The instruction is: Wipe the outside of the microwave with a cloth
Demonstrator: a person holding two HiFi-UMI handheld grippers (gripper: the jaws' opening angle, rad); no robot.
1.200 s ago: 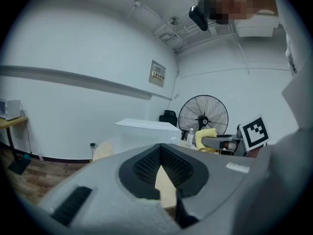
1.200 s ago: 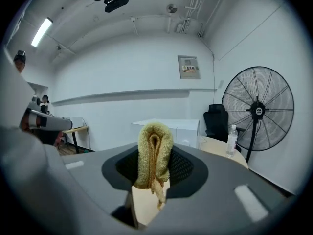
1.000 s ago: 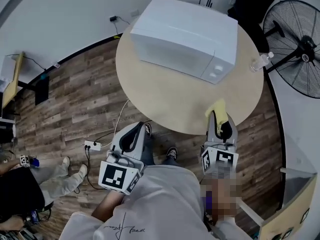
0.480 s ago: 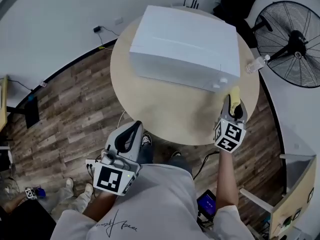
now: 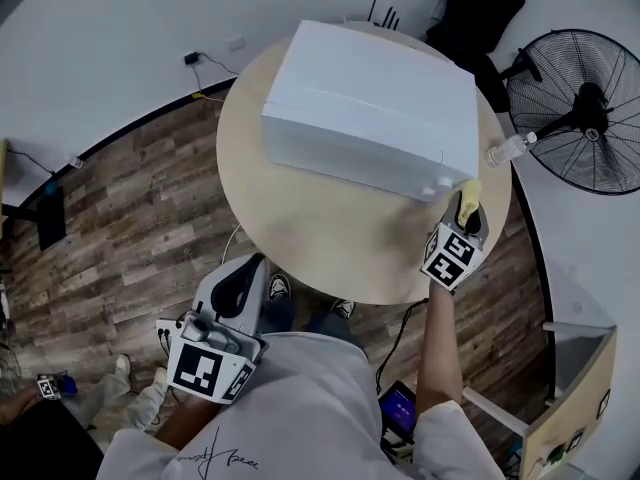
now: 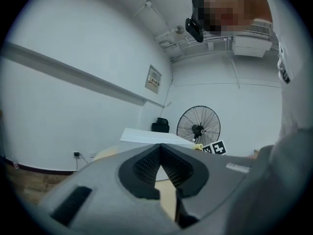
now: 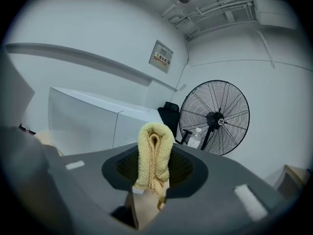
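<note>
The white microwave (image 5: 370,108) stands on the round beige table (image 5: 330,238). My right gripper (image 5: 466,211) is shut on a folded yellow cloth (image 5: 470,188), held just off the microwave's front right corner by the control knobs. In the right gripper view the cloth (image 7: 155,148) sticks up between the jaws, with the microwave (image 7: 93,119) to the left behind it. My left gripper (image 5: 243,278) hangs below the table's near edge over the floor. Its jaws meet with nothing between them, and the microwave (image 6: 151,136) shows far ahead of it.
A clear plastic bottle (image 5: 508,150) stands at the table's right edge beside the microwave. A big black floor fan (image 5: 585,108) stands to the right of the table. A power strip and cables (image 5: 165,325) lie on the wood floor by my left side.
My right gripper has carried the cloth forward across the table, from near its front edge up to the microwave's front right corner. The left gripper has sunk a little lower and stays shut.
</note>
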